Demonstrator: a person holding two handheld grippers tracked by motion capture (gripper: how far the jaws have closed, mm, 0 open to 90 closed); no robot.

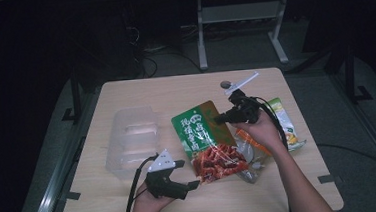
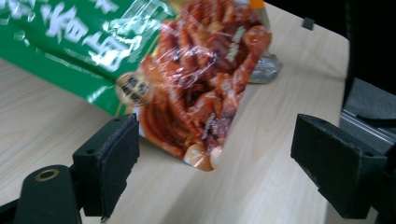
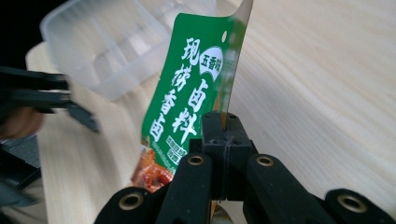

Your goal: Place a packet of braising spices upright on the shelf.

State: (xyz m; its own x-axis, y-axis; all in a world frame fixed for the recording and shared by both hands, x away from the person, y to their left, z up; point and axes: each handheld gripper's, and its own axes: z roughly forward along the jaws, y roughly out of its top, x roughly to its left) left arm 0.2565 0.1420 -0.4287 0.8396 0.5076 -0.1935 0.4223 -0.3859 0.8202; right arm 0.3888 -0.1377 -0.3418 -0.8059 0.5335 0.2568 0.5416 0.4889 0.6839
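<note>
A green and red snack bag (image 1: 207, 143) with white characters hangs tilted over the middle of the table. My right gripper (image 1: 220, 118) is shut on its green edge; in the right gripper view the jaws pinch the bag (image 3: 187, 107) at its side, where the right gripper (image 3: 223, 128) meets it. My left gripper (image 1: 187, 174) is open near the front edge, just left of the bag's lower red corner. In the left gripper view the bag's red end (image 2: 201, 88) lies ahead between the spread jaws of the left gripper (image 2: 215, 154), apart from both.
A clear plastic container (image 1: 131, 140) stands on the left of the wooden table (image 1: 140, 94). Other snack packets (image 1: 285, 127) lie at the right under my right hand. A small round object (image 1: 225, 85) sits near the far edge.
</note>
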